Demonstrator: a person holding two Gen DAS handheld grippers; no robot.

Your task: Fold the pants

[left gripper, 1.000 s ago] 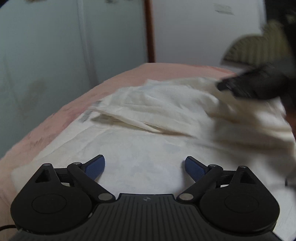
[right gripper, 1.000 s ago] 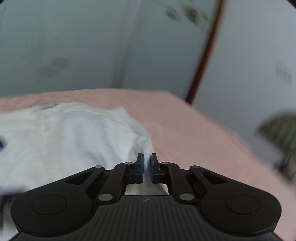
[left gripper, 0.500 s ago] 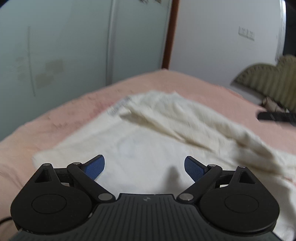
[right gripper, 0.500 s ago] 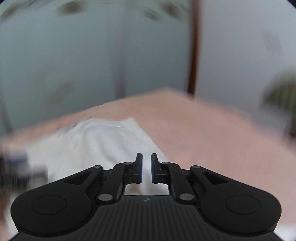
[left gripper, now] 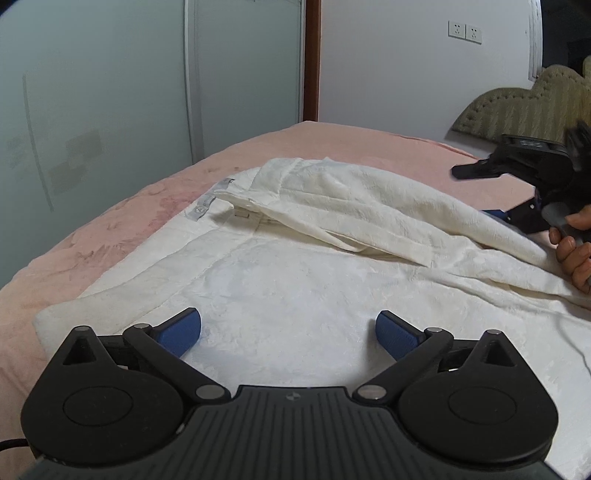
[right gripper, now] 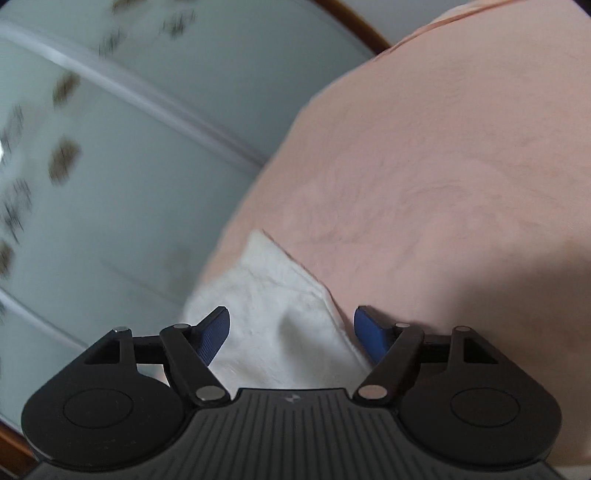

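The cream-white pants (left gripper: 295,266) lie spread on the pink bed, with one part folded over along the far side and a waistband label (left gripper: 203,208) at the far left. My left gripper (left gripper: 288,332) is open and empty, low over the near part of the pants. My right gripper (right gripper: 291,332) is open; a corner of the pants (right gripper: 280,295) lies between and below its fingers, not pinched. In the left wrist view the right gripper (left gripper: 517,162) shows at the far right edge of the pants, held by a hand.
The pink bedcover (left gripper: 110,236) surrounds the pants and fills the right of the right wrist view (right gripper: 443,184). Frosted glass wardrobe doors (left gripper: 110,92) stand to the left. An upholstered headboard (left gripper: 517,110) and a white wall with sockets (left gripper: 465,31) are at the back right.
My right gripper has opened and let go of the pants edge it held, then tilted to the side. The folded part now lies flat over the pants. My left gripper stayed open.
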